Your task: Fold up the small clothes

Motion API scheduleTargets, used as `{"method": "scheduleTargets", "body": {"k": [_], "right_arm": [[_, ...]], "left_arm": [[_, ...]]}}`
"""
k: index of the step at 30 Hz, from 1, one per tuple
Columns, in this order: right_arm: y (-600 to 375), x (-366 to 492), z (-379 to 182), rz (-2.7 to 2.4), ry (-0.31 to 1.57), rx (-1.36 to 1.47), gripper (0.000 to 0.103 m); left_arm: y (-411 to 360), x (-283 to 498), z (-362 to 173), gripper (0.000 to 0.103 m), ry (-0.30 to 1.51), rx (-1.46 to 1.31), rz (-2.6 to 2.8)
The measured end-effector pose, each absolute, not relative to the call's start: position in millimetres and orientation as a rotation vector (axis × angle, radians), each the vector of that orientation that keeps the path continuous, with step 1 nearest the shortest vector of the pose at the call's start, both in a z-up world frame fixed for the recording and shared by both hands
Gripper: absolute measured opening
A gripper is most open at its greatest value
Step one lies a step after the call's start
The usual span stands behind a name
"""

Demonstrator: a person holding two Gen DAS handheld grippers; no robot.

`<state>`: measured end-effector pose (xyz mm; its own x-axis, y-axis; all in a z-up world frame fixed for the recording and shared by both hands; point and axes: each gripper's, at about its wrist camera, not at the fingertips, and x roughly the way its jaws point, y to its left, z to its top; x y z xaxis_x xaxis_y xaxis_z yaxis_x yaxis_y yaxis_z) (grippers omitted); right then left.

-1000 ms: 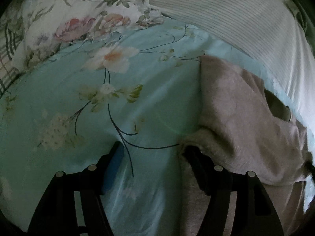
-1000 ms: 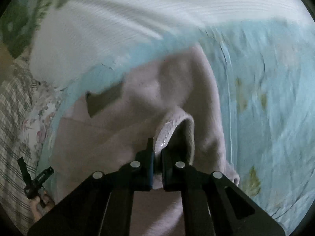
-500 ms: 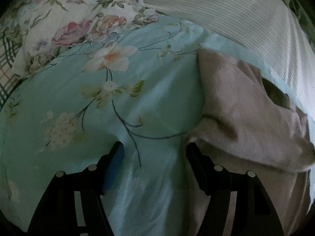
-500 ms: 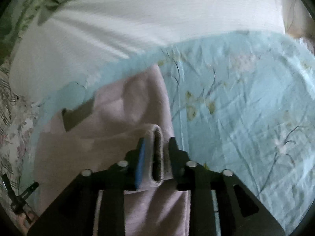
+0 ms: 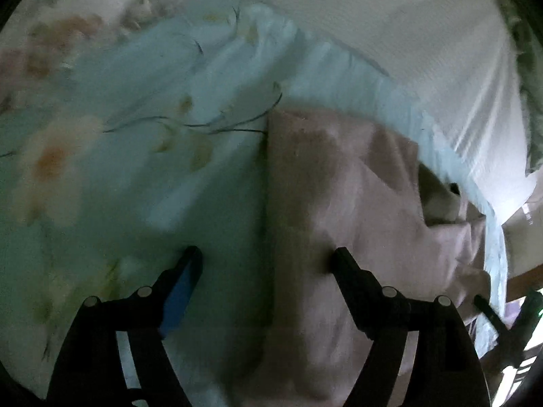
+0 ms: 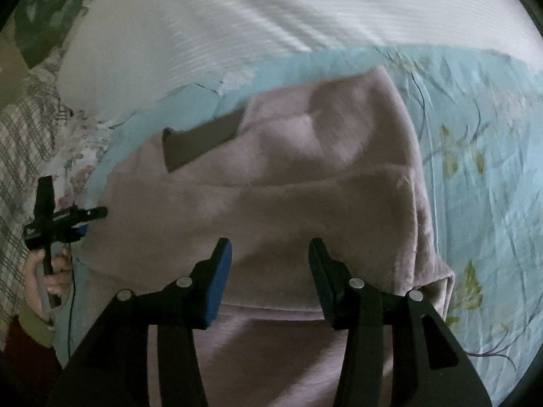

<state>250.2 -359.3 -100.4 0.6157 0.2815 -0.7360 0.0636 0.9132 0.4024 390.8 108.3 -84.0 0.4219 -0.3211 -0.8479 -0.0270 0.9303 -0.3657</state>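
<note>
On a pale blue floral sheet (image 6: 482, 142) lies a pinkish garment (image 6: 305, 183), folded over itself so that one layer's edge runs across its middle. A dark grey patch (image 6: 200, 142) shows near its far left side in the right wrist view; whether that is a lining or an opening cannot be told. The garment's near end is cut off by the bottom of both views.

The right gripper (image 6: 269, 254) hovers over the garment with its jaws spread wide and nothing between them. The left gripper (image 5: 266, 257) is likewise released, its left finger over the sheet and its right finger over the garment's left edge; whether either tip touches the cloth cannot be told. It also shows small at the left edge of the right wrist view, held in a hand (image 6: 51, 271).

Beyond the garment a white ribbed cover (image 6: 254, 17) overlaps the sheet. The left wrist view is blurred, so the flower print (image 5: 51, 159) is smeared. A plaid cloth (image 6: 23, 142) is half cut off at the left.
</note>
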Motion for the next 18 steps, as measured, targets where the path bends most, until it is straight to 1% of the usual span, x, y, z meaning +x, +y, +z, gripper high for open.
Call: {"method": "scheduleTargets", "body": {"k": [1,2,3,4,5,6,8,10,11,12,15,18], "right_arm": [[-361,250,-102,0.130,0.906,0.419,0.049],[-363,251,-103,0.132,0.904,0.419,0.049],[-362,253,-104,0.133,0.903,0.417,0.049],[-362,254,-104,0.131,0.899,0.415,0.049],[-363,254,-102,0.127,0.883,0.414,0.049],[-363,255,-99,0.123,0.867,0.414,0.049],[-365,260,-98,0.109,0.845,0.420,0.049],[-367,267,-102,0.094,0.856,0.436,0.049],[-368,270,-105,0.093,0.864,0.446,0.049],[-368,271,-107,0.092,0.869,0.451,0.049],[-365,267,-102,0.113,0.861,0.459,0.049],[-359,261,-93,0.152,0.848,0.459,0.049]], "left_arm": [[105,397,-83,0.082,1.118,-0.329,-0.198],[102,400,-80,0.081,1.108,-0.313,-0.202],[99,404,-77,0.075,1.089,-0.295,-0.209],[97,406,-76,0.035,1.070,-0.287,-0.212],[95,409,-74,0.007,1.050,-0.279,-0.217],[94,409,-70,0.005,1.034,-0.279,-0.204],[91,404,-52,0.004,0.922,-0.239,-0.149],[86,398,-35,0.000,0.794,-0.139,-0.033],[84,401,-33,0.000,0.767,-0.078,0.032],[85,407,-37,0.000,0.778,-0.047,0.069],[96,420,-53,0.000,0.845,-0.094,0.076],[110,409,-55,0.000,0.880,-0.199,-0.011]]}}
